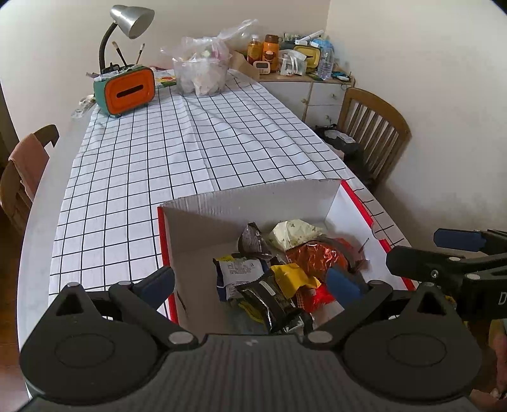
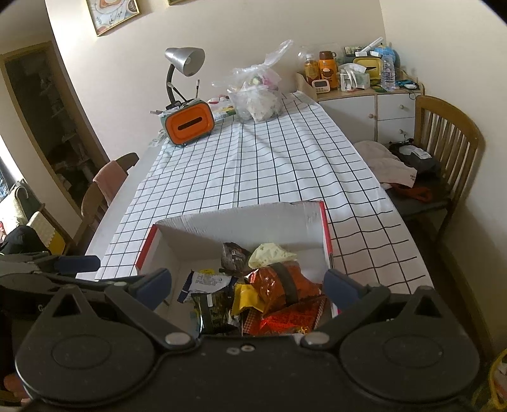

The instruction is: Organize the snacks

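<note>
Snack packets (image 1: pixel 279 272) lie heaped inside a white cardboard box (image 1: pixel 202 222) with red outer edges, sitting at the near end of the surface (image 1: pixel 196 149) on a white cloth with a black grid. Pile sits toward the box's right half; left part of the box floor is bare. Visible in the heap: a shiny orange foil bag (image 1: pixel 317 255), a pale cream packet (image 1: pixel 293 234) behind it, a dark brown packet (image 1: pixel 252 239) standing toward the back, a white-and-blue packet (image 1: pixel 237 272), a yellow wrapper (image 1: pixel 291 279) and a black packet (image 1: pixel 272 301) at the front. Left tongs (image 1: pixel 250 283) hover over the near side of the box, blue-padded fingers spread wide apart, nothing between them; left finger outside the box's left wall, right finger over the foil bag. Right tongs (image 2: pixel 248 286) likewise spread wide and empty, poised above the same pile (image 2: pixel 253 291), with the box (image 2: pixel 196 234) straddled between the fingers. Each tool shows in the other's view at the frame edge, close alongside. Far end of the surface carries an orange-faced tissue holder (image 1: pixel 128 90), a silver desk lamp (image 1: pixel 130 23) and a clear plastic bag (image 1: pixel 202 68) of items. Wooden chair (image 1: pixel 374 126) stands to the right, another (image 1: pixel 23 177) with a pink cloth over it to the left. Cluttered low cabinet (image 1: pixel 310 92) sits in the far corner.
</note>
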A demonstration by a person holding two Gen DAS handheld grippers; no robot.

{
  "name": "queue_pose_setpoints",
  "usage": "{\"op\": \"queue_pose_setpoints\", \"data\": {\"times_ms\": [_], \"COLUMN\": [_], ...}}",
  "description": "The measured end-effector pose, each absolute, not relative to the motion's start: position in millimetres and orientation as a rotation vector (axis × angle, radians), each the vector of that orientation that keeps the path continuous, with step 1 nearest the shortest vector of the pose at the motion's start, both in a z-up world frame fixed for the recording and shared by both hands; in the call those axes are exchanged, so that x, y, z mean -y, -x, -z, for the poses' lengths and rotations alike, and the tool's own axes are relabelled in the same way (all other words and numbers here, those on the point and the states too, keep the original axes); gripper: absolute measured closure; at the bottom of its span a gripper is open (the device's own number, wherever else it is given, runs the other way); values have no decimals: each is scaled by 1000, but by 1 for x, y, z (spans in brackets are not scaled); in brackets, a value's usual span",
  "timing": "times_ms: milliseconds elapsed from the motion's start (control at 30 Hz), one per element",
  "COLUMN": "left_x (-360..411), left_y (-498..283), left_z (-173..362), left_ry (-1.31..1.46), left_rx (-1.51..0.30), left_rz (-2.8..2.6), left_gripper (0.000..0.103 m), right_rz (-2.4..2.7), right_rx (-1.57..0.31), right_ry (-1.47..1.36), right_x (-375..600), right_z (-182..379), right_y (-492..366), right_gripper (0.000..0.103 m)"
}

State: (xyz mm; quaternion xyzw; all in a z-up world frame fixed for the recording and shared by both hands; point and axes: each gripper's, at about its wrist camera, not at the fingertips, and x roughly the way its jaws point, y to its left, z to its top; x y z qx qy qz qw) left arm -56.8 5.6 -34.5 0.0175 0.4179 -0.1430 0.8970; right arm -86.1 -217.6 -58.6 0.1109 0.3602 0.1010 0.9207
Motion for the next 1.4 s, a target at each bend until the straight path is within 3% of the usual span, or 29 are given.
{"op": "queue_pose_setpoints", "data": {"times_ms": [1400], "left_x": [24], "left_y": [78], "left_z": [9], "left_ry": [-18], "left_rx": [-872], "left_rz": [194], "left_gripper": [0], "right_rz": [-306], "right_rx": [-737], "right_ry": [-118], "right_x": [246], "right_z": [34], "right_y": [87], "right_gripper": [0]}}
